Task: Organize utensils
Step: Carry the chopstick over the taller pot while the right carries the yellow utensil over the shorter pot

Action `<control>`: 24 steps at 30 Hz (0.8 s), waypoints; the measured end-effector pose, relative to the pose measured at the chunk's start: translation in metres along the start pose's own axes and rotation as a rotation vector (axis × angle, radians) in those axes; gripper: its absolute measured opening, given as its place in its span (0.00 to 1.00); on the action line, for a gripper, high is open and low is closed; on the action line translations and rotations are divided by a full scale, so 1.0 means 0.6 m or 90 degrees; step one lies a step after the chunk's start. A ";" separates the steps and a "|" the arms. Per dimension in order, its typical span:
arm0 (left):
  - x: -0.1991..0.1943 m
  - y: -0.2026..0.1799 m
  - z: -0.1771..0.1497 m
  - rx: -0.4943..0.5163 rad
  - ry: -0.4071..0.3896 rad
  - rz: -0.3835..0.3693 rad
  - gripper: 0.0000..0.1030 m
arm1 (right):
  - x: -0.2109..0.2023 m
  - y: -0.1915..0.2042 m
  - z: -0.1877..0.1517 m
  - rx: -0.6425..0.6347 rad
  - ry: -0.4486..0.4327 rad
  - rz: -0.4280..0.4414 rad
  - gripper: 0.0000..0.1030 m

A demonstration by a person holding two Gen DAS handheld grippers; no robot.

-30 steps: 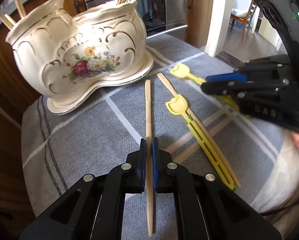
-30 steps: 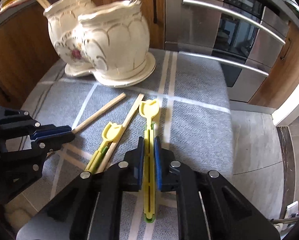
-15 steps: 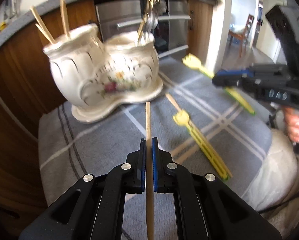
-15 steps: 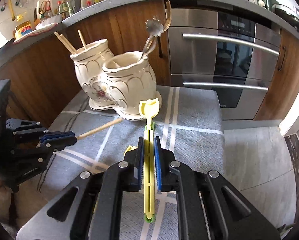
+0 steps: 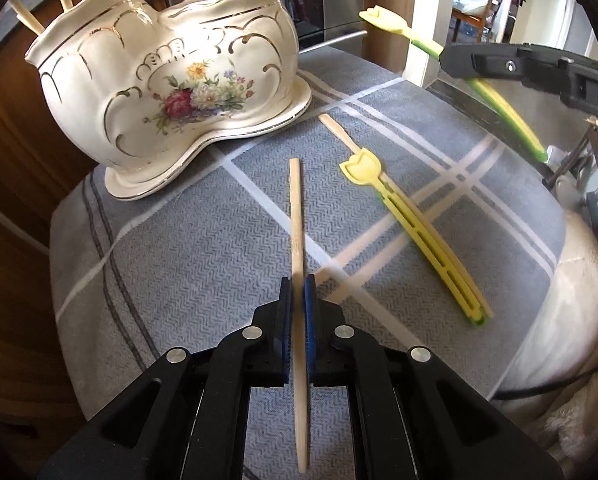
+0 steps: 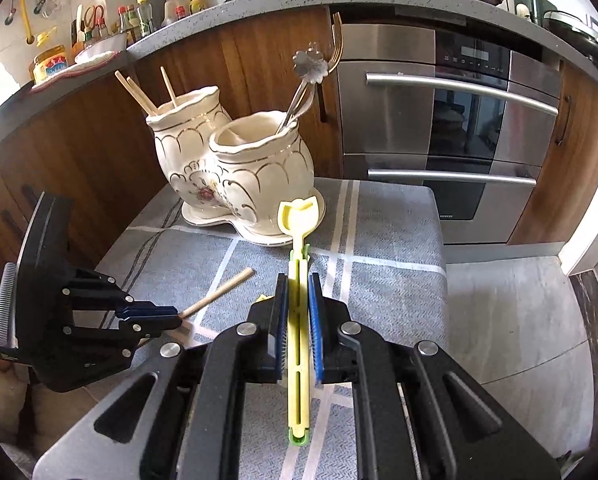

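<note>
My left gripper [image 5: 298,292] is shut on a wooden chopstick [image 5: 296,216] and holds it above the grey plaid cloth [image 5: 203,248], pointing at the white floral double-pot holder [image 5: 171,76]. My right gripper [image 6: 298,292] is shut on a yellow tulip-tipped utensil [image 6: 299,220], raised above the cloth and facing the holder [image 6: 235,168]. That utensil also shows in the left wrist view [image 5: 395,26]. A second yellow utensil [image 5: 415,224] lies on the cloth across another chopstick [image 5: 339,130]. The holder's left pot has chopsticks [image 6: 139,94]; the right pot has metal cutlery [image 6: 311,80].
The cloth covers a small padded stool [image 6: 399,240]. Behind stand wooden cabinets [image 6: 259,60] and a steel oven [image 6: 459,128]. A counter [image 6: 99,52] above carries bottles and jars. The floor [image 6: 519,320] lies to the right.
The left gripper with its chopstick has moved closer to the holder and lower. The right gripper has lifted the yellow utensil off the cloth and holds it higher.
</note>
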State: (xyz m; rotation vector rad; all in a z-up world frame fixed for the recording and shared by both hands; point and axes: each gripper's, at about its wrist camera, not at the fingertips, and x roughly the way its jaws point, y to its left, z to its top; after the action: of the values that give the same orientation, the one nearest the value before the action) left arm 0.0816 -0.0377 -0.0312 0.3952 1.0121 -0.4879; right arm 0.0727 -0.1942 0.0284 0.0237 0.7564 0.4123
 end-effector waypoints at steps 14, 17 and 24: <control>-0.154 0.036 0.010 -0.018 -0.256 -0.026 0.06 | -0.069 0.007 0.045 0.006 -0.132 0.015 0.09; -0.191 0.055 0.013 -0.038 -0.342 -0.031 0.06 | -0.076 0.014 0.060 0.001 -0.163 0.028 0.09; -0.254 0.100 0.015 -0.085 -0.483 -0.020 0.06 | -0.066 0.040 0.108 -0.012 -0.219 0.060 0.10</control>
State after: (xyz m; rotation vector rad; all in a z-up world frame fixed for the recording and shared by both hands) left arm 0.0542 0.0382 0.1118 0.0535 0.3107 -0.5349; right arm 0.0817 -0.1790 0.1057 0.1106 0.4130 0.4902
